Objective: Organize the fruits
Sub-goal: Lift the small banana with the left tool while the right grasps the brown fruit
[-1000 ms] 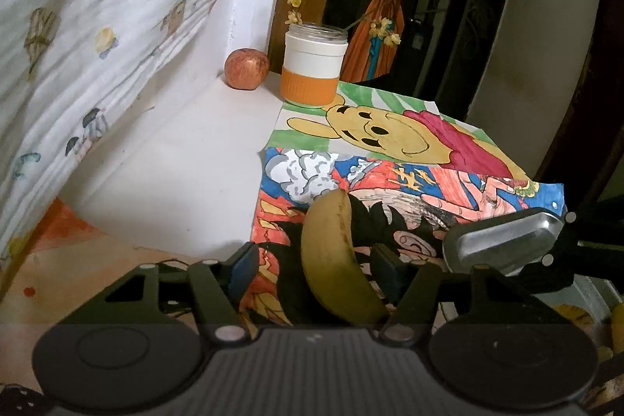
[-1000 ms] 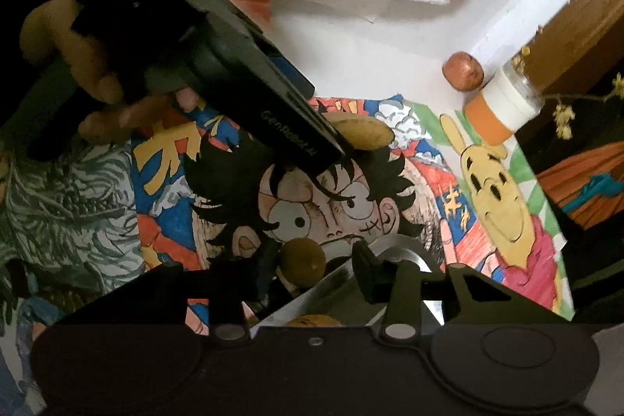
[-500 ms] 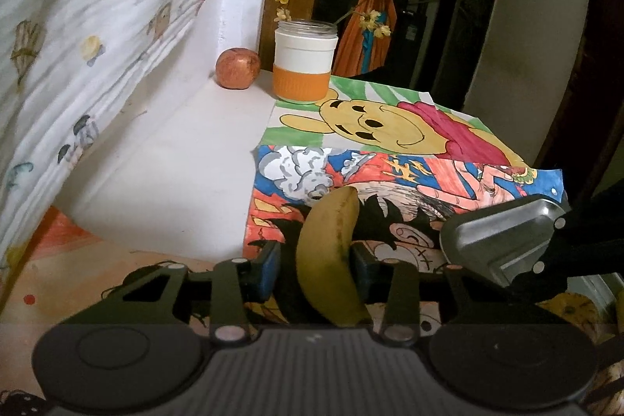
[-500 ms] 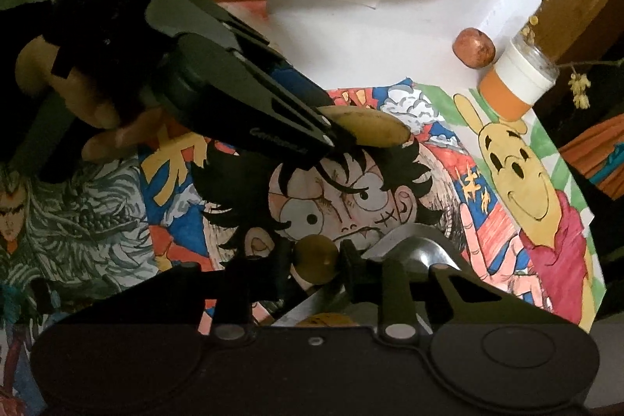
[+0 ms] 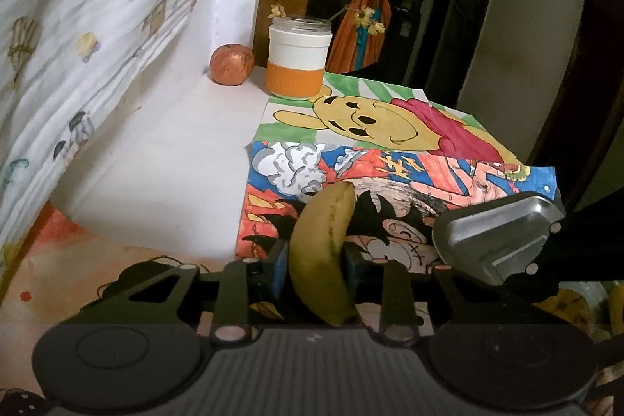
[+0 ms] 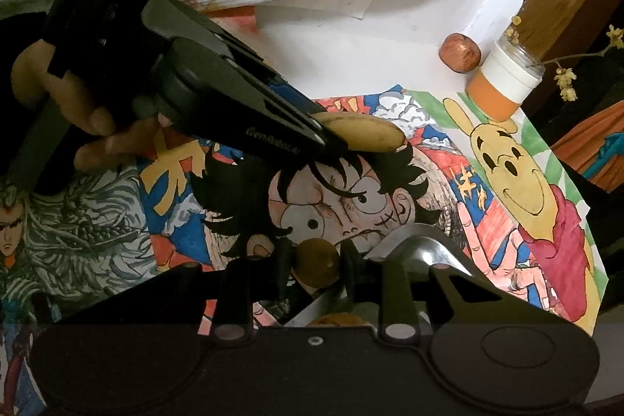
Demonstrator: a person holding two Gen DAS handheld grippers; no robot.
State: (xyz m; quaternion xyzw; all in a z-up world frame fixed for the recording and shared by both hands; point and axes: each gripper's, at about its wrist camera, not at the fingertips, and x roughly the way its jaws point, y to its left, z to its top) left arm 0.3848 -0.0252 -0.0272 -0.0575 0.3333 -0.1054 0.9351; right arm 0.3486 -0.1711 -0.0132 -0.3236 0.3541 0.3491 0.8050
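Now 2 grippers: L gripper (image 5: 316,260) pinches 1 banana (image 5: 323,252), R gripper (image 6: 316,260) pinches 1 brown fruit (image 6: 316,262); 1 apple (image 5: 232,64).

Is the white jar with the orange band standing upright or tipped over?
Upright: the white jar with the orange band stands on its base, open mouth up, beside the red apple.

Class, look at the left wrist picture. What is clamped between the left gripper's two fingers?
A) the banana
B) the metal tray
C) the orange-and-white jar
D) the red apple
A: the banana sits pinched between the left gripper pads, while the apple rests far back by the jar.
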